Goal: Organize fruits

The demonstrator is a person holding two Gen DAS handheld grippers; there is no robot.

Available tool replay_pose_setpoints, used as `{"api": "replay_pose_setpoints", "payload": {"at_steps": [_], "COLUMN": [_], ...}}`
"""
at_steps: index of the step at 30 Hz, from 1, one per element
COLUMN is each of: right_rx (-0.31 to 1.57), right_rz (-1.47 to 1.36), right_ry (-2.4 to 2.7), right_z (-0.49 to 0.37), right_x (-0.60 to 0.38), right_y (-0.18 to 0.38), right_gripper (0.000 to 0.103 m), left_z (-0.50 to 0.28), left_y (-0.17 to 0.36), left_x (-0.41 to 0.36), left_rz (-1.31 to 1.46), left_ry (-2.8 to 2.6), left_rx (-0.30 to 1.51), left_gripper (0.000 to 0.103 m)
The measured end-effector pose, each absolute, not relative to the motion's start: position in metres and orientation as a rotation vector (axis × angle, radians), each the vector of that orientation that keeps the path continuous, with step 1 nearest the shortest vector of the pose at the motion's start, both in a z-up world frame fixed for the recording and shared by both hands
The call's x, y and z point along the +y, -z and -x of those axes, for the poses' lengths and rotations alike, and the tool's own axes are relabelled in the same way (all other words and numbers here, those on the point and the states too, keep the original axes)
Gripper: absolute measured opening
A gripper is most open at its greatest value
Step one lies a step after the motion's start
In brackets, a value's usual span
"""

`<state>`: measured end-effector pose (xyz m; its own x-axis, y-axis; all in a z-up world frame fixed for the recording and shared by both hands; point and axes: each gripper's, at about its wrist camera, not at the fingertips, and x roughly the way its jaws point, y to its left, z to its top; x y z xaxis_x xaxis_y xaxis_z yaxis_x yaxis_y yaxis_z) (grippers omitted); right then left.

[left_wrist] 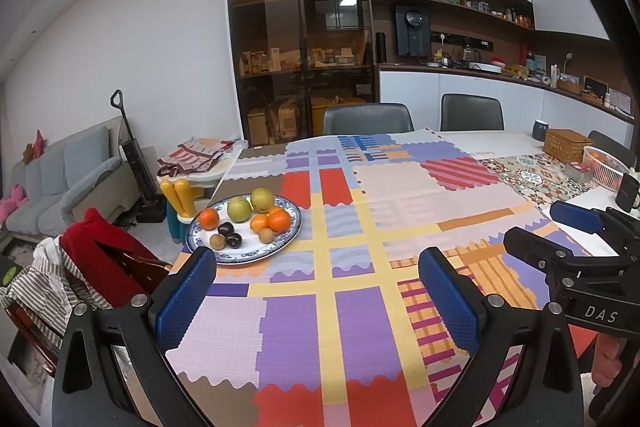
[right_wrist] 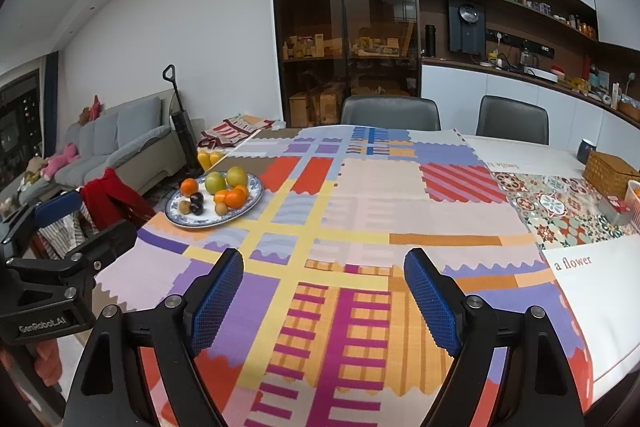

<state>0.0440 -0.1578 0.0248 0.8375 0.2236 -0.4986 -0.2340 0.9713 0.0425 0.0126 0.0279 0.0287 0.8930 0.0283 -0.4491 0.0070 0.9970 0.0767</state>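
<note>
Fruits all sat together on the round blue-and-white patterned china plate (left_wrist: 290, 239), near the far left edge of the counter (left_wrist: 360, 307), which wore a bright patchwork cloth. Two yellow-green pears (left_wrist: 239, 209) lay at the back, with orange tangerines (left_wrist: 279, 220) around them and dark plums (left_wrist: 234, 239) and small brown fruits (left_wrist: 218, 241) in front. They touched each other, so none could roll off.

The left hand-held gripper (left_wrist: 316, 303) was spread wide and held nothing. The right hand-held gripper (right_wrist: 324, 307) was spread wide too, and also empty. Both hung over bare cloth, well apart from the plate.

This could be fruit waiting to be sorted, or fruit already gathered neatly. I could not tell which.
</note>
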Motion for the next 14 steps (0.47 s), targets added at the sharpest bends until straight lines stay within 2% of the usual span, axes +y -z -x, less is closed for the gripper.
{"api": "replay_pose_setpoints", "payload": {"at_steps": [14], "right_rx": [0.533], "right_rz": [0.019], "right_ry": [-0.238], "right_z": [-0.0471], "right_x": [-0.1561], "right_y": [-0.0235], "right_gripper": [0.083], "left_z": [-0.0152], "left_y": [-0.0265], "left_x": [0.0268], "left_rz": [-0.076], "left_ry": [-0.011], "left_rx": [0.481], "left_gripper": [0.103]}}
